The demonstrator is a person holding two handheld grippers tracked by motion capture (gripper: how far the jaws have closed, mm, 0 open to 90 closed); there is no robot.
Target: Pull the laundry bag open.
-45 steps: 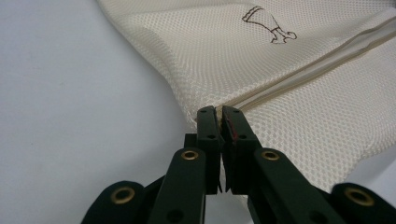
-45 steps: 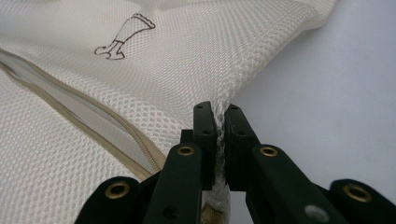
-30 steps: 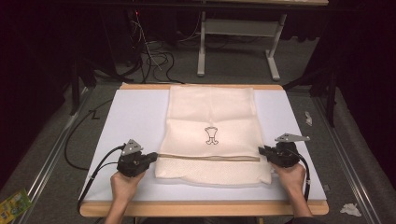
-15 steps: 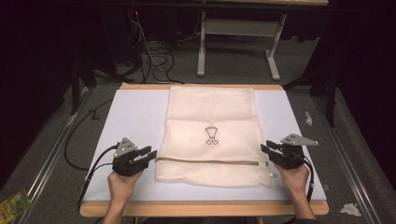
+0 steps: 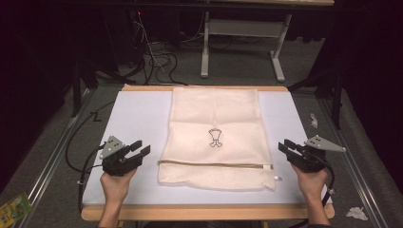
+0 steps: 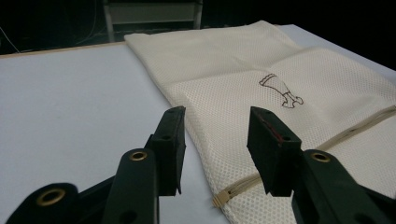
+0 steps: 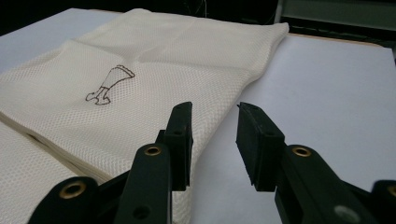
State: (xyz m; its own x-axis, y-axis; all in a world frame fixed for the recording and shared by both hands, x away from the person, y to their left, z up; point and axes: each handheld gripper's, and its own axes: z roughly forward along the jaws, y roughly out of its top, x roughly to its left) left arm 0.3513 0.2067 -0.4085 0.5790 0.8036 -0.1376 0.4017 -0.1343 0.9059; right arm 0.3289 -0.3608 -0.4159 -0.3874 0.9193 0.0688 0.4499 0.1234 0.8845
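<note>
We had just let go of the mesh laundry bag (image 5: 216,137). A second earlier both grippers sat against its lower corners by the zip; now the left gripper (image 5: 140,149) stood off to the lower left of the high view, over bare white tabletop (image 5: 133,114), and the right gripper (image 5: 285,146) stood off at the lower right, each clear of the cloth. The jaws of both had just been opening: in the left gripper view they stood about half apart with nothing between them, only the bag's edge and the end of the zip (image 6: 224,198) lying on the table beyond them. In the right gripper view the jaws were likewise parted and empty, above the bag's folded side edge.

The bag lay flat in the middle of the frame, its top edge near the far wooden rim of the table, its zip (image 5: 214,165) running across near the bottom, the small dark printed emblem (image 5: 215,137) at its centre. We judged that the spreading was done, or that we were pulling back to take a new hold.

Around us little crowded the work. Crumpled white scraps (image 5: 356,213) lay at the lower right off the table, a small one (image 5: 313,120) by its right edge, and a green packet (image 5: 14,206) at the lower left. Cables (image 5: 157,61) and a grey table frame (image 5: 242,42) stood beyond, at the top. Nothing stood between the grippers and the bag.
</note>
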